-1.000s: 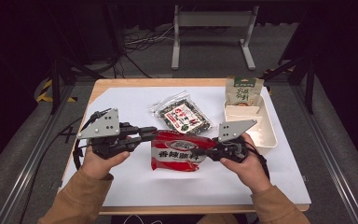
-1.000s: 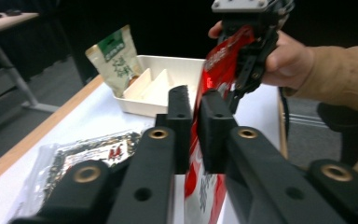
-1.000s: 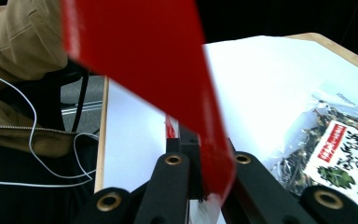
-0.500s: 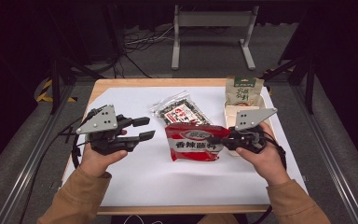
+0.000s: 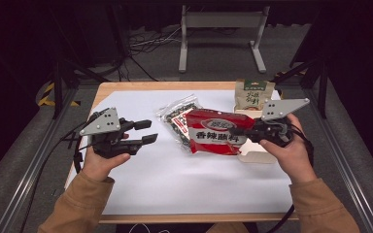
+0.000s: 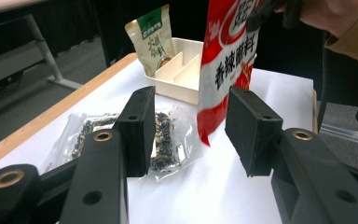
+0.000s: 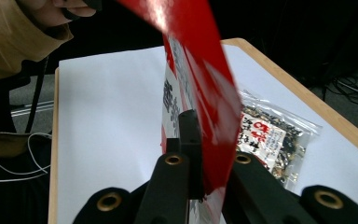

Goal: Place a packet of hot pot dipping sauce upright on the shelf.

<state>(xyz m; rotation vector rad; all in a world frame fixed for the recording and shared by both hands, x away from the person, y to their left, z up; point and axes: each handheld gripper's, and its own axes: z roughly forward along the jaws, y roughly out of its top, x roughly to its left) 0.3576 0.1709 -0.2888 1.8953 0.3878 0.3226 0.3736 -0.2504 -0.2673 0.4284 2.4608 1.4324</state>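
L side first: left gripper (image 5: 148, 132) sits over the near-left part of the desk (image 5: 175, 189), jaws apart w/ nothing between them; they've just been opening. It points right, toward the middle of the desk.

Middle: a clear bag of dark dried stuff (image 5: 177, 121) w/ a red label lies flat on the white sheet, just far-right of the L jaws. Partly over it hangs the red sauce packet (image 5: 216, 132), off the desk, held up by its right edge. In the high view its long axis runs left-right, printed face up toward the camera, free end pointing left at the L gripper. In the left gripper view the red packet hangs ahead of the jaws and a bit right of their gap, apart from both pads.

R side: right gripper (image 5: 252, 133) has its jaws clamped on the packet's right edge; the right gripper view shows the red film pinched between them. So R hand owns the packet; L is near but not touching.

Far right: a white divided tray (image 5: 257, 156) sits behind/under the R hand, w/ a green-and-tan pouch (image 5: 253, 94) standing at its far end. Judging by this, the coming move turns on the packet lying just left of the tray, long axis pointing across toward it.
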